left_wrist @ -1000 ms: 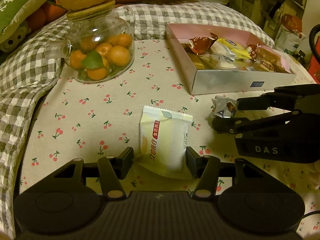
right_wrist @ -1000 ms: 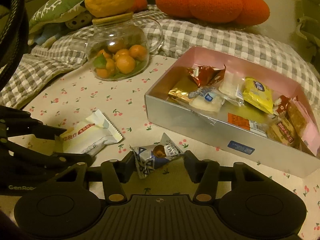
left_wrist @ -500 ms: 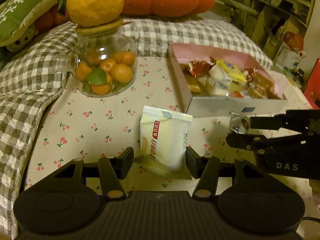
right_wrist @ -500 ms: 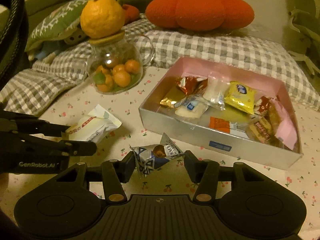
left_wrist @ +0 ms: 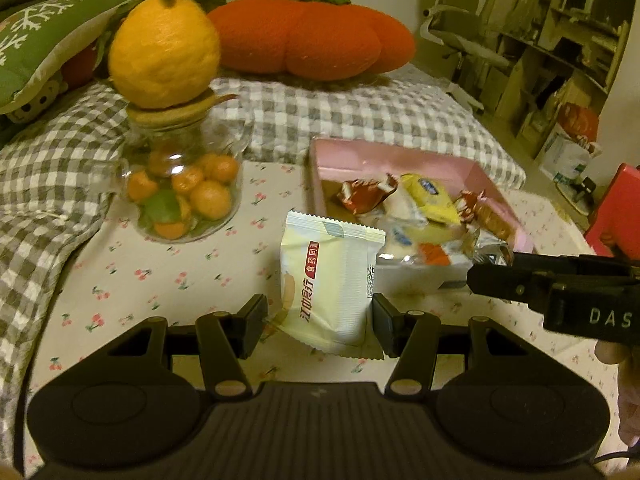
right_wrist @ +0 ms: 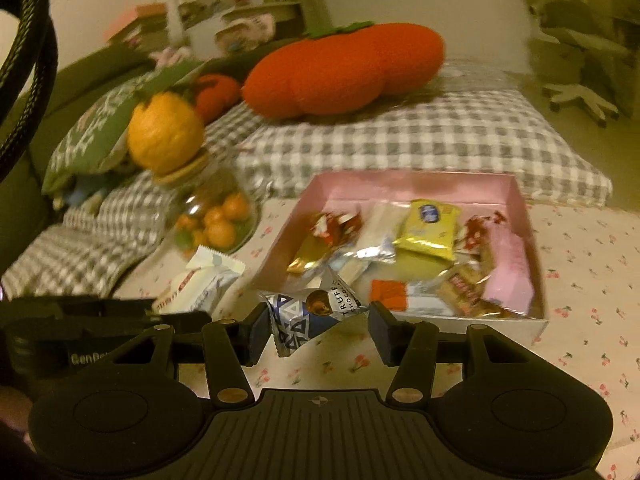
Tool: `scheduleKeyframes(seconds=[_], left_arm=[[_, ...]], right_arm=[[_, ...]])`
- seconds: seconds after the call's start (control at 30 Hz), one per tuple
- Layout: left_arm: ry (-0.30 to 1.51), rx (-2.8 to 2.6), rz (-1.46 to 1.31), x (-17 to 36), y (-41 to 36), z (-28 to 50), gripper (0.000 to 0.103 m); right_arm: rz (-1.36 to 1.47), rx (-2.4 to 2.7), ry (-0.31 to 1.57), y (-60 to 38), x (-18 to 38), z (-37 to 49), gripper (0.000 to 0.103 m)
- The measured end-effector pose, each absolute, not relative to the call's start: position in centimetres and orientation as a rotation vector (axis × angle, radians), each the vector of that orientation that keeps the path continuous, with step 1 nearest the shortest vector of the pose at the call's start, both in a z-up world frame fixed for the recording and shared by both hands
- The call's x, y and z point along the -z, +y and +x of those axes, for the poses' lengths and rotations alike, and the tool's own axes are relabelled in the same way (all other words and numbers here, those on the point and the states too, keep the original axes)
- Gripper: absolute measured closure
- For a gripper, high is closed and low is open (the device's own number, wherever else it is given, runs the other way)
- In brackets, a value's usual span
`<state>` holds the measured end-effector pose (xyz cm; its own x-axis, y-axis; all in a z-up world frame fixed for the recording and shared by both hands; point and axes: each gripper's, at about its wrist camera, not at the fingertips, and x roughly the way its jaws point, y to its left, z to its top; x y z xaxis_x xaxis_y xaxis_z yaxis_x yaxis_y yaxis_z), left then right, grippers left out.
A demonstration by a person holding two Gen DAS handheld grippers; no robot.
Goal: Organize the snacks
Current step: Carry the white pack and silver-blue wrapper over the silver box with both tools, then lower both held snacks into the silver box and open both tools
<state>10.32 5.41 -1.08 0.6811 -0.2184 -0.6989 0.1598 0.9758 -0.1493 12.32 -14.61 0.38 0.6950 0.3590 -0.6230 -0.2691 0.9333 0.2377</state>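
Left wrist view: the left gripper (left_wrist: 318, 322) is clamped on a pale yellow, flat foil snack packet with a red label strip (left_wrist: 330, 282). A second ago the packet lay on the cherry-print cloth of the bed (left_wrist: 160, 280); now it hangs in the air, carried up and toward the pink-lined, silver-sided cardboard snack box (left_wrist: 400, 160), whose near wall it partly hides. The right gripper (left_wrist: 486, 266) has risen alongside, its tips now at the box's near edge. The glass jar of small oranges with a big yellow citrus on its lid (left_wrist: 184, 184) stands to the left, untouched

Right wrist view: the right gripper (right_wrist: 316, 330) holds a small silver-and-blue chocolate truffle wrapper (right_wrist: 310, 310), also lifted off the cloth and hanging just in front of the snack box (right_wrist: 420, 188), closer than half a second ago. The frame is motion-blurred, so the carry is likely under way

Judging by this, both pickups are done; what remains is to move over the box and release each snack among the wrapped ones already inside
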Motion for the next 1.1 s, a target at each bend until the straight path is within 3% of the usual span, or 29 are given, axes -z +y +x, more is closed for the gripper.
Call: scheduleKeyframes(seconds=[0.87,1.1], left_arm=[[0.707,0.295,-0.144,3.4,-2.8,14.8,0.05],[0.688,0.319,-0.099,4.0,-4.3,15.0,0.05]], right_arm=[[0.407,-0.165,0.704,-22.1,3.1,17.8,0.05],[0.419,-0.179,0.699,-22.1,3.3,18.0,0.046]])
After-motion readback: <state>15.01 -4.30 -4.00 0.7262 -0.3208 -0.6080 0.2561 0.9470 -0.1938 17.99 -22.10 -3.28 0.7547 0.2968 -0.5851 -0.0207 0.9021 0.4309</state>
